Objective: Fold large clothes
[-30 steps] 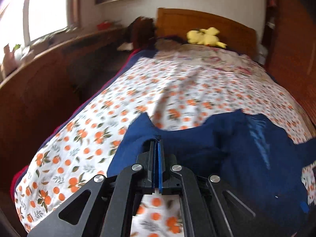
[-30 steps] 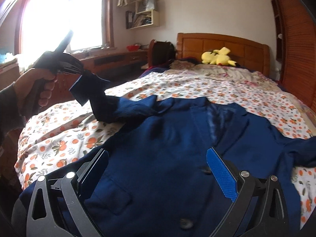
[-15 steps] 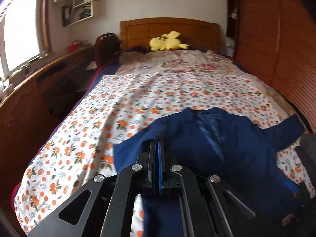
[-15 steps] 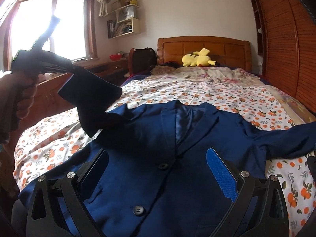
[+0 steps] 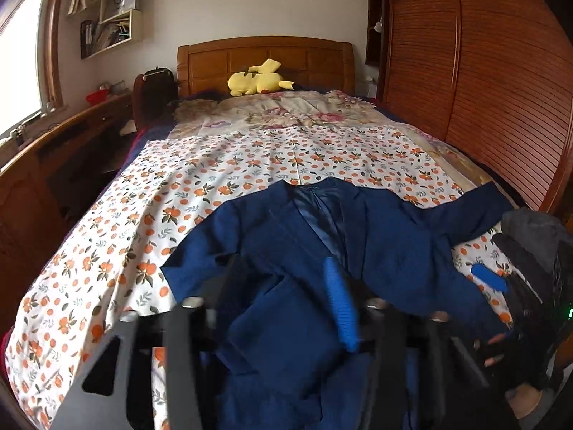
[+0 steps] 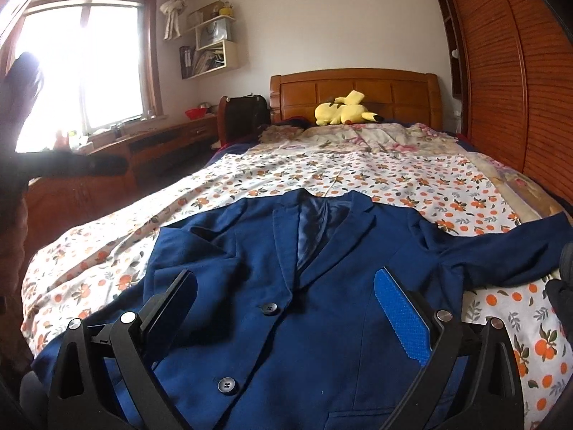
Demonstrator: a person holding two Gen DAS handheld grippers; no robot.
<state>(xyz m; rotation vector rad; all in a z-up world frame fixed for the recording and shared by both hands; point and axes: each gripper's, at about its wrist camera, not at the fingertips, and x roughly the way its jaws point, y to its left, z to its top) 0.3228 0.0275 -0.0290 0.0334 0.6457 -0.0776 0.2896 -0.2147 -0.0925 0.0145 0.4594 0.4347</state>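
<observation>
Navy wool fills the lower half of both views: the jacket (image 6: 286,286) lies face up on the orange-print bedspread (image 6: 358,172), lapels open, two dark buttons (image 6: 269,308) down the front, its collar pointing toward the headboard at the top of the frame. One sleeve (image 5: 229,272) is laid in across the chest at lower left of the left wrist view, and the other sleeve (image 6: 508,247) runs out flat toward the right edge of the right wrist view. Now the left gripper (image 5: 283,294), blurred at the bottom of its frame, has its jaws opening right over that folded-in sleeve, and the cloth lies beneath them with no pad pressing on it, so that looks like a let-go. The right gripper (image 6: 290,308) hangs spread wide above the jacket's front, nothing between its fingers. By my reading, the step in hand is the sleeve fold: one side is in, one is not yet done. The next move calls for a pinch near the cuff of the outstretched sleeve, carried across the chest to match, without dragging the body of the coat off square. Further out, a yellow plush toy (image 6: 343,109) sits by the headboard (image 6: 354,89), a slatted wardrobe (image 6: 519,82) closes the right side, and the window (image 6: 82,71) glares at upper left.
</observation>
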